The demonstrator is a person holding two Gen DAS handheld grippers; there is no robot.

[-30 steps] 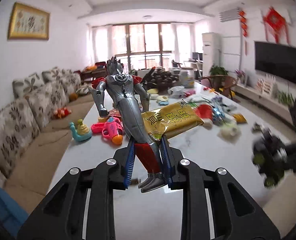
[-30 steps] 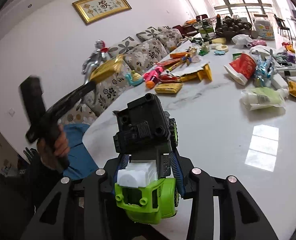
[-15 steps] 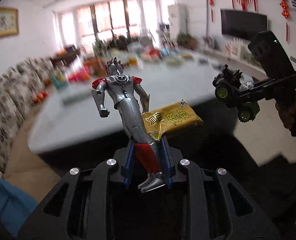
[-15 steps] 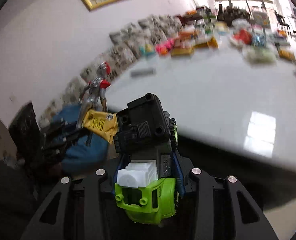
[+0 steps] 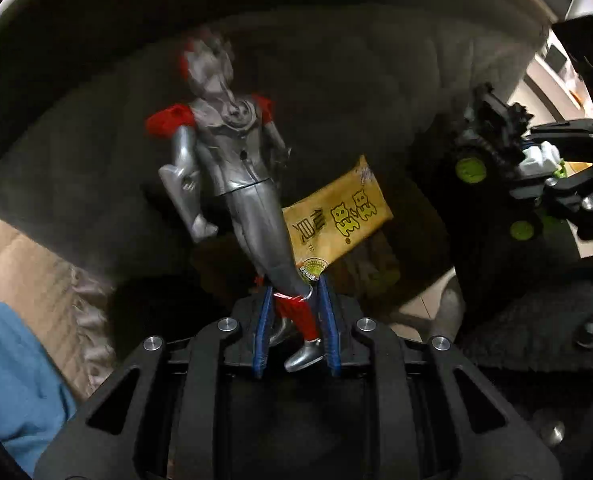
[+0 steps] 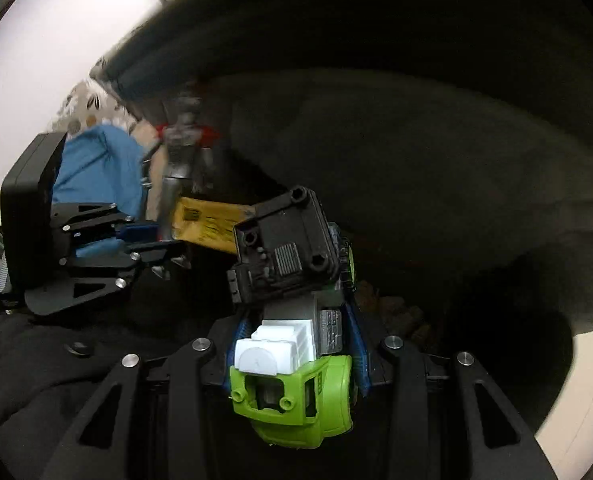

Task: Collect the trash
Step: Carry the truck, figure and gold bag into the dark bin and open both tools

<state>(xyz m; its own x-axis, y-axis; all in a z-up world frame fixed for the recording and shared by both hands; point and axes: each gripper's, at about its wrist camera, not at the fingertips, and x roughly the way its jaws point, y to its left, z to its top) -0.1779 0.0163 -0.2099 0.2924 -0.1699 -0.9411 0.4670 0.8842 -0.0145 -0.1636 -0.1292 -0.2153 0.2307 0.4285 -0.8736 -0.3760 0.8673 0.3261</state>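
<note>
2 grippers loaded: left gripper (image 5: 294, 322) figure (image 5: 232, 160), wrapper (image 5: 336, 216); right gripper (image 6: 296, 344) truck (image 6: 292, 320).

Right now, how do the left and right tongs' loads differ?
Left tongs pinch two things: a silver-and-red hero figure by its legs, plus a yellow snack wrapper. Right tongs clamp one boxy green-and-black toy truck by its body. The figure is slim and sticks far out; the truck sits bulky and close. Both are held aloft over a dark bag.

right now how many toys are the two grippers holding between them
2. A silver and red plastic hero figure is clamped by its legs in the left gripper; a black and lime green toy truck sits in the right gripper.
</note>
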